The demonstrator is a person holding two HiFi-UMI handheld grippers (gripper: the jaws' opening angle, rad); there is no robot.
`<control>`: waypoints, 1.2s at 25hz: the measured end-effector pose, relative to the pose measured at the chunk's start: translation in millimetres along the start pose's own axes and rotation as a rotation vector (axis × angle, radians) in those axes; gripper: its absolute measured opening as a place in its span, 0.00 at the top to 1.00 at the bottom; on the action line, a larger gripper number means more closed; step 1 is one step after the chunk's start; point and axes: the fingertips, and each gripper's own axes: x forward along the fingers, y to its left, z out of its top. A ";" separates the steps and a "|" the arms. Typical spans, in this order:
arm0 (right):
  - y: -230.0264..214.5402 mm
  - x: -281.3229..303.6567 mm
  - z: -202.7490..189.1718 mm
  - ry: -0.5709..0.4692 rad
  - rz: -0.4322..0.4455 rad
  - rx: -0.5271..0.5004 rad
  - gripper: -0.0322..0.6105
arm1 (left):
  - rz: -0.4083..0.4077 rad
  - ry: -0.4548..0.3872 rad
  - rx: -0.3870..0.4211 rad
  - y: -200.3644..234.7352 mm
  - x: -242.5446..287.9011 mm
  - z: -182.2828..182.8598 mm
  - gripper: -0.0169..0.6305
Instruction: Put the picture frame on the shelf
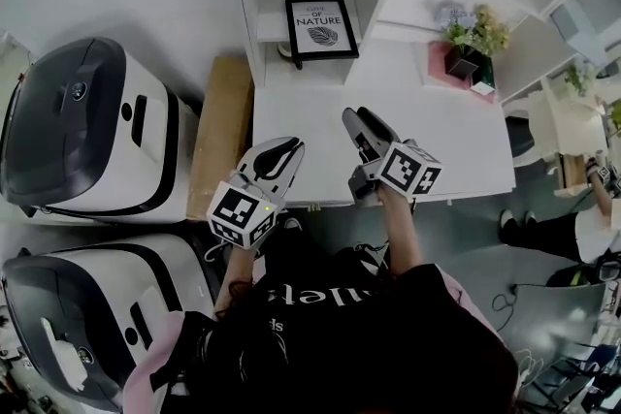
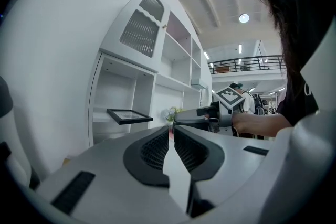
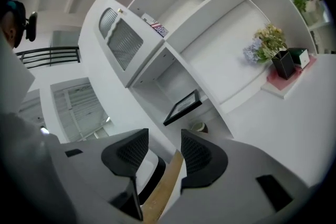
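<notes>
Since the picture frame already stands in the low compartment of the shelf, at the far left corner of the surface, placing looks done. What's left is a clean retreat. Right gripper: fingers apart, nothing between. Left gripper: fingers together, empty. Both hover by the near edge, well apart from the frame. Its lower edge seems close to the shelf lip, so don't nudge it. Pull straight toward yourself, clear of the potted plant.

Left tool, jaws together, right tool beside it, jaws apart, empty
</notes>
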 end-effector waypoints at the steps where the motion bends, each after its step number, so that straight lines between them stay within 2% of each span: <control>1: 4.3 -5.6 -0.8 0.005 0.012 -0.011 0.62 | 0.004 0.000 0.005 -4.5 -0.4 1.4 0.91; 7: 16.4 -51.2 -10.4 0.053 0.047 -0.092 0.69 | 0.051 -0.007 0.014 -37.8 -4.3 6.9 0.91; 14: 17.3 -116.6 -26.0 0.109 0.088 -0.158 0.79 | 0.105 -0.009 -0.004 -101.9 -4.0 0.6 0.91; 23: 25.4 -203.3 -57.9 0.174 0.183 -0.218 0.82 | 0.169 -0.004 -0.026 -199.9 -18.5 -18.3 0.91; 30: 34.5 -257.5 -86.4 0.210 0.243 -0.232 0.83 | 0.210 0.031 -0.027 -257.5 -39.6 -35.7 0.91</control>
